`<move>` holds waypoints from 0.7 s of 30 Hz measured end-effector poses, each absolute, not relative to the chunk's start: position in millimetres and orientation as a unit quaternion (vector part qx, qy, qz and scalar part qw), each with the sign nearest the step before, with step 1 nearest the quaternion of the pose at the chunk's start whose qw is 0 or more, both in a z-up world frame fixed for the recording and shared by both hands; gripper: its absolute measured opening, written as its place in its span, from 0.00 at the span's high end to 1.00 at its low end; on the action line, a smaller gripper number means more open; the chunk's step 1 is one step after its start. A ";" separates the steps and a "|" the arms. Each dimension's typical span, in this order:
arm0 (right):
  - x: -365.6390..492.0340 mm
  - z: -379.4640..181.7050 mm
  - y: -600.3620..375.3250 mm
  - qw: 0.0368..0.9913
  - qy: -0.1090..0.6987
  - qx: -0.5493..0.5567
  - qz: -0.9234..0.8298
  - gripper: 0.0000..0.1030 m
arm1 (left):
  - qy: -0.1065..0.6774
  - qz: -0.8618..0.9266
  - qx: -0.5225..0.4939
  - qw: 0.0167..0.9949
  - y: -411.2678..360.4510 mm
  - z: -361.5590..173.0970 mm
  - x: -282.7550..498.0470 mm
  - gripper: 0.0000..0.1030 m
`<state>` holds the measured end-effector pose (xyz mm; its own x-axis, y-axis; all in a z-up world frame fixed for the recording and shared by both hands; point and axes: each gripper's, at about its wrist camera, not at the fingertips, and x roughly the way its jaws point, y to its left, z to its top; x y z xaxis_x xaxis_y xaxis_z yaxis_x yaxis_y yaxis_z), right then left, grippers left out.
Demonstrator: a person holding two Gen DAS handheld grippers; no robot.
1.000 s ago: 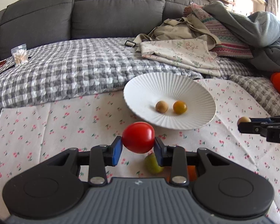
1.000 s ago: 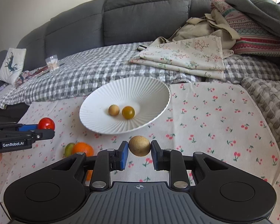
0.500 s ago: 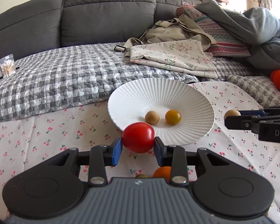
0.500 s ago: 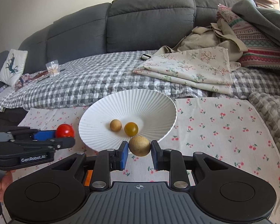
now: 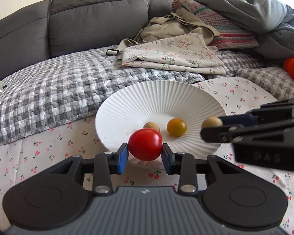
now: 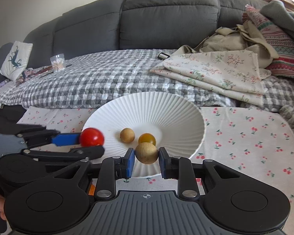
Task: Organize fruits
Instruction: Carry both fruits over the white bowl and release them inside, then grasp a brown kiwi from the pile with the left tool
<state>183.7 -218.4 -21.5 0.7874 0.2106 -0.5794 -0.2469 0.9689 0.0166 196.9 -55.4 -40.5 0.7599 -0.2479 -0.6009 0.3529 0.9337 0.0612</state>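
Ahead of my hand-held gripper I see a dark grey sofa [image 6: 166, 19] under a checked grey quilt [image 6: 100, 82], folded floral cloth [image 6: 215, 72], pale wall [image 6: 29, 5], possibly window daylight upper right.

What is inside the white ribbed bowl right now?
Two small fruits lie in the white ribbed bowl: a tan round fruit and a yellow-orange cherry tomato beside it. The held brown fruit hides part of the tomato and the bowl's near floor.
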 end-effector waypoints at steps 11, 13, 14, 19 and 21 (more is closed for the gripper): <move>185.8 -23.5 -223.3 0.947 0.297 -0.005 0.121 0.72 | 0.293 -0.166 0.090 0.937 -53.7 -37.8 192.7 0.55; 184.3 -16.9 -231.2 0.950 0.289 0.014 0.118 0.72 | 0.294 -0.168 0.080 0.938 -48.1 -33.8 190.7 0.55; 183.5 -14.3 -236.3 0.951 0.287 0.023 0.114 0.72 | 0.294 -0.168 0.077 0.938 -45.9 -32.3 189.7 0.55; 182.1 -6.7 -258.8 0.951 0.291 0.055 0.087 0.72 | 0.297 -0.160 0.066 0.939 -37.0 -25.8 184.6 0.55; 179.6 -2.9 -264.4 0.951 0.292 0.064 0.080 0.72 | 0.300 -0.156 0.056 0.939 -32.8 -22.9 182.3 0.55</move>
<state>179.6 -264.4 -2.9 0.8169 0.1893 -0.5448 -0.1146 0.9790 0.1684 182.3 -32.8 -22.9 0.7715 -0.2588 -0.5812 0.3260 0.9453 0.0118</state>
